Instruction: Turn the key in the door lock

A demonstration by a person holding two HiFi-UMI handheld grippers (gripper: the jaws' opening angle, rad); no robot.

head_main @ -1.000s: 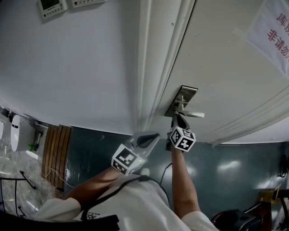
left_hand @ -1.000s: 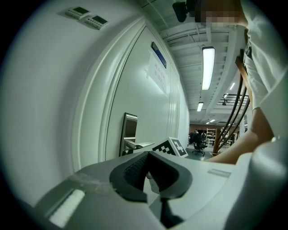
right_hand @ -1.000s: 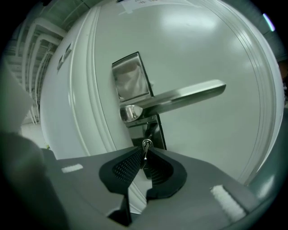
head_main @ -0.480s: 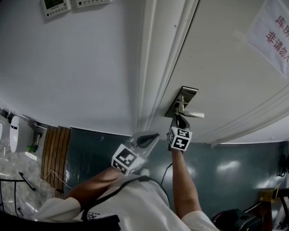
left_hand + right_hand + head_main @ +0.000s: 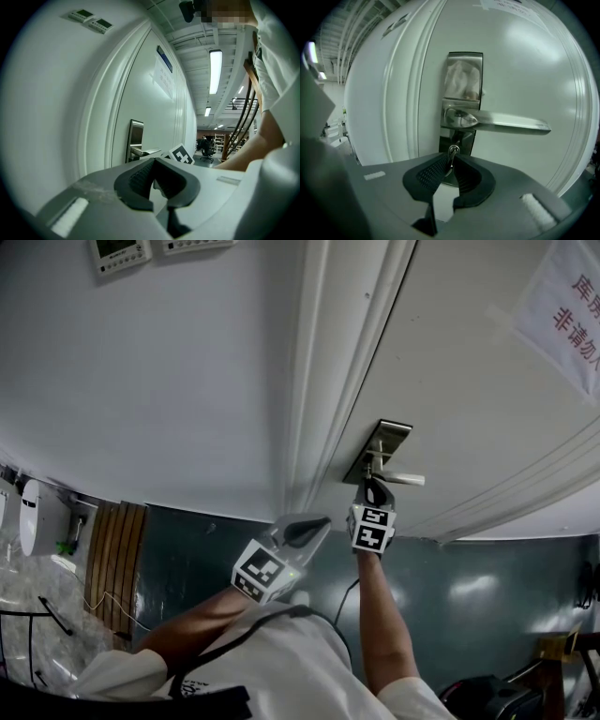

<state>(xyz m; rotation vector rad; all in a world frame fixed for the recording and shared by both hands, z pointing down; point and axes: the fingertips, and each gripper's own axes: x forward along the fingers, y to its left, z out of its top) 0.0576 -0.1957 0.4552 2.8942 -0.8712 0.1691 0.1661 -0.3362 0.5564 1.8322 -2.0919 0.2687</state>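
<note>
A steel lock plate (image 5: 463, 84) with a lever handle (image 5: 506, 123) sits on the white door (image 5: 525, 61). Below the handle a small key (image 5: 451, 157) stands in the keyhole. My right gripper (image 5: 450, 163) is shut on the key, whose head lies between the ribbed pads. In the head view the right gripper (image 5: 373, 491) reaches up to the lock plate (image 5: 380, 448) under the handle (image 5: 403, 478). My left gripper (image 5: 314, 524) hangs lower left of it, near the door frame, shut and holding nothing. From the left gripper (image 5: 153, 166) I see the plate (image 5: 136, 136) side-on.
A paper notice (image 5: 562, 306) is taped to the door at upper right. White door frame mouldings (image 5: 314, 381) run left of the lock. Two wall control panels (image 5: 117, 253) sit at upper left. A wooden slatted panel (image 5: 117, 549) stands by the floor at left.
The right gripper has rolled about its own axis at the lock, so its marker cube shows a different tilt. The left gripper has not moved.
</note>
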